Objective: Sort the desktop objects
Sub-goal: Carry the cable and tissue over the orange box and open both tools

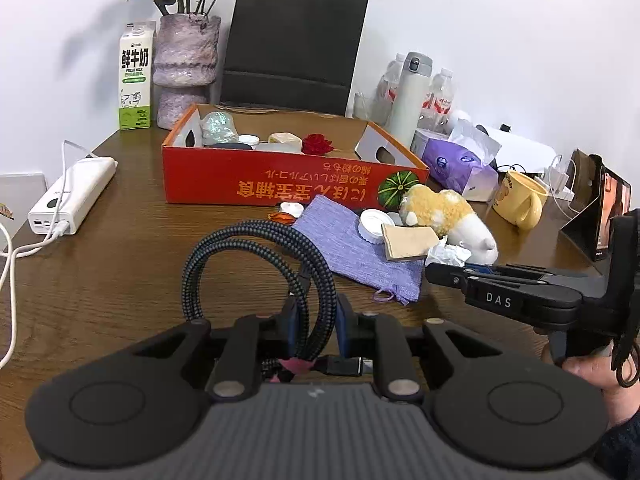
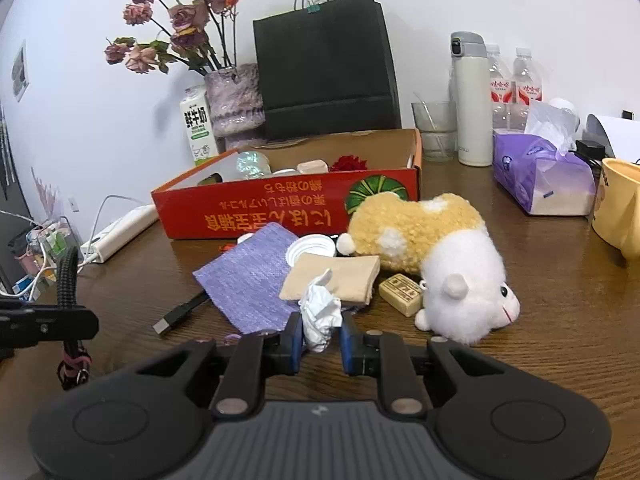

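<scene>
My left gripper (image 1: 316, 320) is shut on a coiled braided black cable (image 1: 256, 264) and holds it above the wooden desk. My right gripper (image 2: 320, 340) has its blue pads around a crumpled white tissue (image 2: 320, 312); the same tissue shows in the left wrist view (image 1: 448, 254). Ahead lie a purple cloth pouch (image 2: 248, 280), a beige folded card (image 2: 332, 278), a white lid (image 2: 310, 250), a small tan block (image 2: 401, 294) and a yellow-and-white plush toy (image 2: 432, 256). An open red cardboard box (image 1: 280, 176) behind them holds several small items.
A white power bank (image 1: 72, 196) with cables lies at the left. A milk carton (image 1: 135, 76), flower vase (image 1: 186, 68) and black paper bag (image 1: 292, 44) stand at the back. A purple tissue pack (image 2: 540, 176), thermos (image 2: 472, 100), bottles and yellow mug (image 2: 620, 208) are at the right.
</scene>
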